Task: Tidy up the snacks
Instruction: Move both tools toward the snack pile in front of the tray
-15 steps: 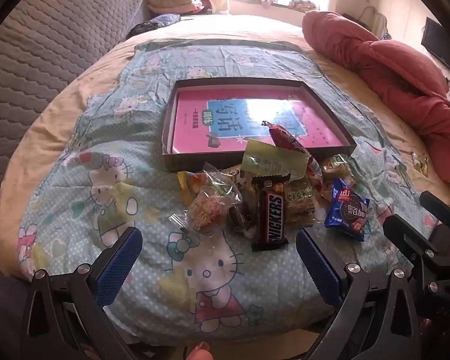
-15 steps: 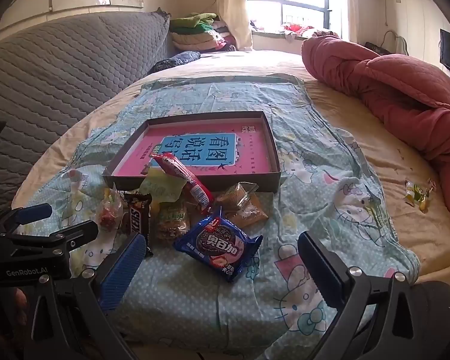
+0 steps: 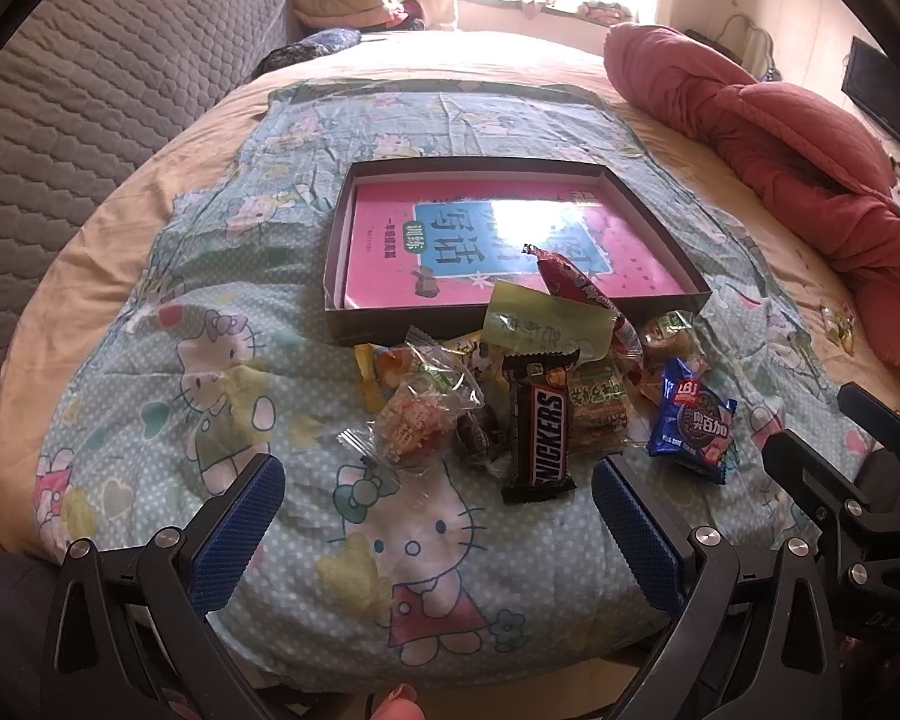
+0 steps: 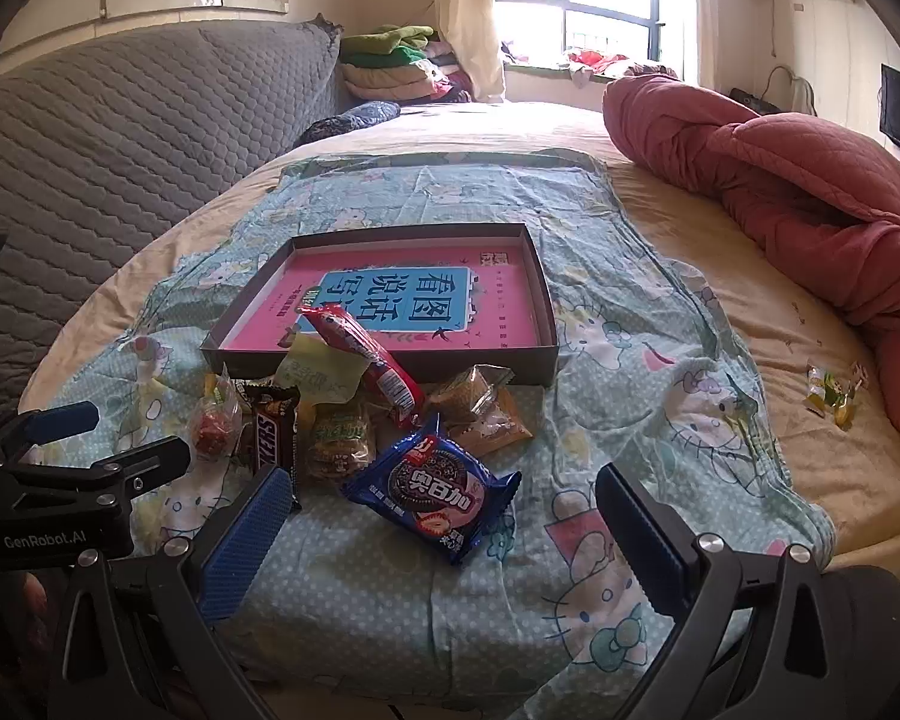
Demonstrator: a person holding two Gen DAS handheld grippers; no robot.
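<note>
A pile of wrapped snacks lies on a cartoon-cat cloth (image 3: 222, 396) in front of a shallow dark box (image 3: 390, 324) with a pink book inside. The pile holds a Snickers bar (image 3: 539, 429) (image 4: 273, 432), a blue cookie pack (image 3: 693, 426) (image 4: 435, 489), a red sausage stick (image 3: 579, 288) (image 4: 366, 354), a clear-wrapped candy (image 3: 411, 420) and a yellow-green packet (image 3: 540, 324). My left gripper (image 3: 438, 531) hovers open just short of the pile, nothing between its fingers. My right gripper (image 4: 444, 546) is open too, near the cookie pack.
A rolled red quilt (image 4: 780, 180) lies along the right of the bed. A grey quilted headboard (image 4: 120, 132) stands on the left, folded clothes (image 4: 390, 60) by the window. A few loose candies (image 4: 834, 393) lie on the beige sheet at the right.
</note>
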